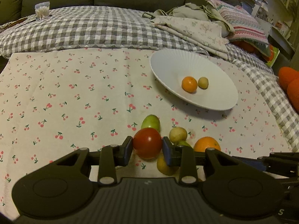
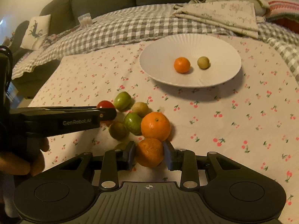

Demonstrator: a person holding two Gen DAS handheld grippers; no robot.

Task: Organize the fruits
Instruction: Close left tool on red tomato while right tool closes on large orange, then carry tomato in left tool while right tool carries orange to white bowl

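My left gripper (image 1: 147, 146) is shut on a red tomato (image 1: 147, 142); it also shows from the side in the right wrist view (image 2: 110, 113), with the tomato (image 2: 104, 104) behind it. My right gripper (image 2: 149, 152) is shut on a small orange (image 2: 149, 152). A larger orange (image 2: 155, 126) touches it just beyond. Green and yellowish fruits (image 2: 130, 123) lie in a cluster on the cherry-print cloth. A white ribbed plate (image 2: 220, 56) holds a small orange (image 2: 181, 64) and a yellow-green fruit (image 2: 203, 62). The plate (image 1: 168, 63) also shows in the left wrist view.
The cherry-print cloth (image 1: 65, 93) lies over a grey checked blanket (image 1: 84, 28). Folded floral fabric (image 1: 190, 28) and cushions sit behind the plate. A green sofa (image 2: 104, 1) runs along the back. A clear box of cotton swabs (image 1: 42, 11) stands far left.
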